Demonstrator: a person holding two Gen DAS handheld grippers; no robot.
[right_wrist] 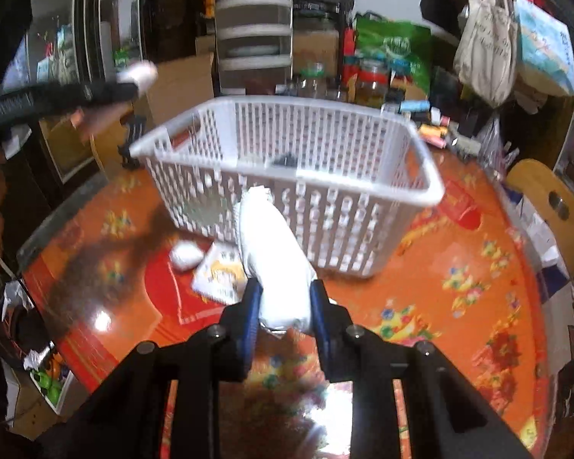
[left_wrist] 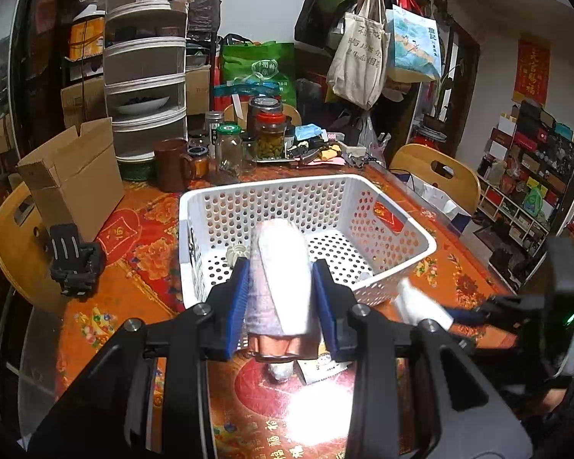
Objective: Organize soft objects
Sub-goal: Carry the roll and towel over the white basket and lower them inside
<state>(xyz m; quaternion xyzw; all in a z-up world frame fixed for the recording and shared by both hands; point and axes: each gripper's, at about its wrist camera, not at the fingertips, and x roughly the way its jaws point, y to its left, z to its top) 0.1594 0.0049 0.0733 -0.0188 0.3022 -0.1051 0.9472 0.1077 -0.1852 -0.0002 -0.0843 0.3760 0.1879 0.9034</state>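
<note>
A white perforated basket (left_wrist: 386, 199) stands on the orange patterned table; it also shows in the right wrist view (right_wrist: 363, 191). My left gripper (left_wrist: 281, 294) is shut on a pale rolled soft pack (left_wrist: 281, 267) and holds it above the basket's near rim. My right gripper (right_wrist: 285, 308) is shut on a white soft pack (right_wrist: 275, 256) and holds it above the table, just in front of the basket. In the left wrist view the right gripper (left_wrist: 459, 313) shows at the right with its white pack (left_wrist: 421, 302). A small white bundle (right_wrist: 186, 254) and a printed packet (right_wrist: 222, 275) lie on the table by the basket.
Jars (left_wrist: 269, 134), a brown mug (left_wrist: 172, 164) and a stacked white rack (left_wrist: 145, 76) crowd the table's far side. An open cardboard box (left_wrist: 72, 176) stands at the left. A black holder (left_wrist: 72, 260) sits by the left edge. Wooden chairs (left_wrist: 440, 172) flank the table.
</note>
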